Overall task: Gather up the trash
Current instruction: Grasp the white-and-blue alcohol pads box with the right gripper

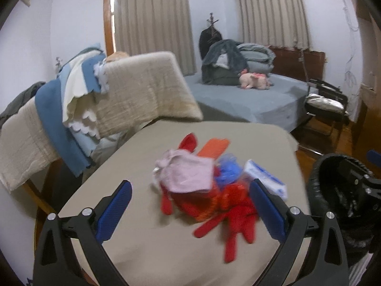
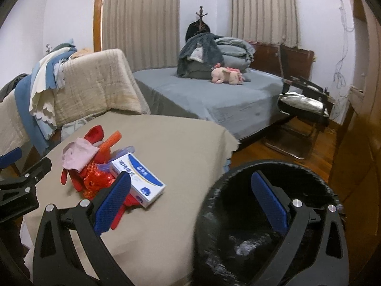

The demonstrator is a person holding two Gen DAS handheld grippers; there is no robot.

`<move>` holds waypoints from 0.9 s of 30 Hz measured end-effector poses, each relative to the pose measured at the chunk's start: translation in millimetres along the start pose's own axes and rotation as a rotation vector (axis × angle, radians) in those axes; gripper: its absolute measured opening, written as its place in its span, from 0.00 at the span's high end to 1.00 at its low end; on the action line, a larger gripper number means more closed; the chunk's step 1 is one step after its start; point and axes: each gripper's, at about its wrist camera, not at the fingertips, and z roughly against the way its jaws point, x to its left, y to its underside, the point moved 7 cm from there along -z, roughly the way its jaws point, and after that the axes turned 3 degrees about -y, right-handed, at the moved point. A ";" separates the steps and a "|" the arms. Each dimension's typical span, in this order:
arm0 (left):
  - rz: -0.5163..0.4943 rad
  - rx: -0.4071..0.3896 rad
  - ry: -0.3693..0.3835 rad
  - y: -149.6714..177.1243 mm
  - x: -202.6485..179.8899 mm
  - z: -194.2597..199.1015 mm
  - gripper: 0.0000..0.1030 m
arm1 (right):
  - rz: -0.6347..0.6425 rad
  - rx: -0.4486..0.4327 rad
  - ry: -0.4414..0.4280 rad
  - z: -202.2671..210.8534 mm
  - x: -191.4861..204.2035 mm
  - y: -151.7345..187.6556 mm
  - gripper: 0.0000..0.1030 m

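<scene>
Matt beige cloth over table (image 2: 181,143). Glossy card box (image 2: 140,178), shiny crinkled red foil (image 2: 95,178), soft pink cloth (image 2: 78,155). Glossy black plastic liner in bin (image 2: 238,250). Textured blue pads (image 1: 114,209), matt black plastic gripper frames, metal bolts. Polished wood floor (image 2: 273,155).

Table (image 1: 147,250) draped in a plain beige cloth reaching every visible edge. Near its middle, one loose heap of trash (image 1: 202,186) lying directly on the cloth: crumpled pink cloth (image 2: 79,155) on top, red fabric strips (image 1: 228,228) splayed out beneath toward the near edge, an orange piece (image 1: 214,146) at the far side, crinkled blue plastic (image 1: 227,170) tucked within. Touching the heap's right side, a white and blue box (image 2: 140,178), flat on the cloth.
</scene>
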 end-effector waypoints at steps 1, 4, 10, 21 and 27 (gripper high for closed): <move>0.003 0.009 -0.009 2.1 5.2 -5.5 0.06 | 0.006 0.006 -0.007 -5.7 4.9 0.4 0.05; 0.011 0.032 -0.020 8.8 17.1 -20.1 0.07 | 0.016 0.023 -0.035 -21.7 20.7 2.4 0.05; 0.045 0.063 -0.030 22.9 38.7 -43.1 0.10 | 0.052 0.064 -0.095 -47.9 58.5 13.6 0.17; 0.084 0.115 -0.026 44.4 62.6 -63.1 0.11 | 0.096 0.090 -0.106 -83.3 79.2 22.7 0.28; 0.086 0.117 -0.011 42.6 53.7 -75.2 0.11 | 0.137 0.129 -0.105 -111.5 64.9 28.4 0.27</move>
